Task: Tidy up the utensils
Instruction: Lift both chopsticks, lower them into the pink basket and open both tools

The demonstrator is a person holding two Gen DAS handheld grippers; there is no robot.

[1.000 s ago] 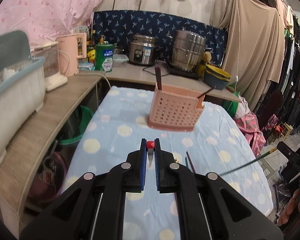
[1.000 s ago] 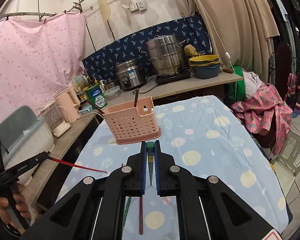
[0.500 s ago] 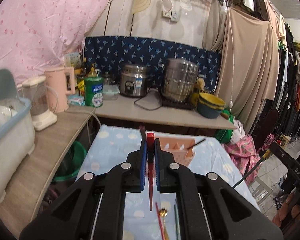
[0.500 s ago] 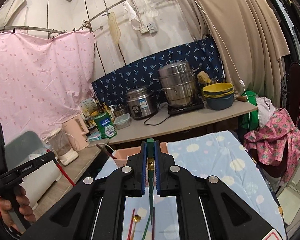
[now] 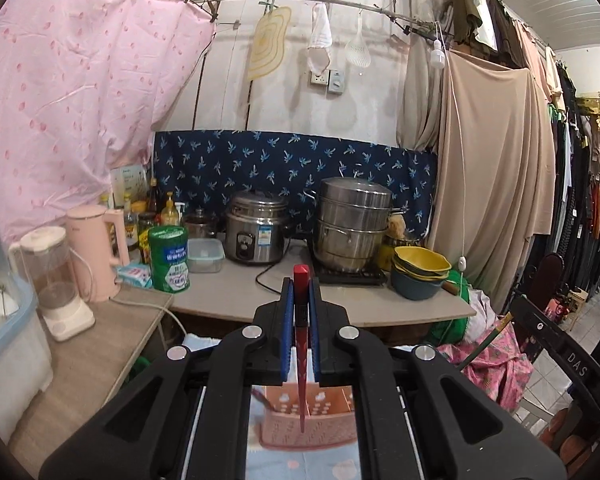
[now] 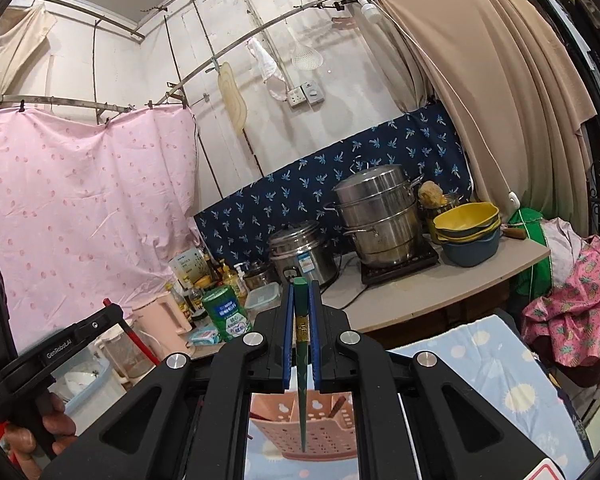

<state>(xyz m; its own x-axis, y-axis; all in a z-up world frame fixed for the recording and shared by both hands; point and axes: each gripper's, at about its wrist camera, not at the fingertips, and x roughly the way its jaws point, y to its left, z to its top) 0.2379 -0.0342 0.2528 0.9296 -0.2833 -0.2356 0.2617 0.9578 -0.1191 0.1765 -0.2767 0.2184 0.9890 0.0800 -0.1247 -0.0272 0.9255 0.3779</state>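
Note:
My left gripper is shut on a red chopstick that hangs point down over the pink perforated utensil basket. My right gripper is shut on a green chopstick, also point down over the same basket. A dark utensil handle sticks up inside the basket. The left gripper with its red chopstick shows at the left of the right wrist view. The right gripper's green chopstick shows at the right of the left wrist view.
The basket stands on a blue cloth with pale dots. Behind it a counter holds a rice cooker, a steel steamer pot, stacked bowls, a green can, a pink kettle and a blender.
Both grippers have risen and tipped up, so the chopsticks now hang vertically over the basket, which has dropped to the bottom of both views.

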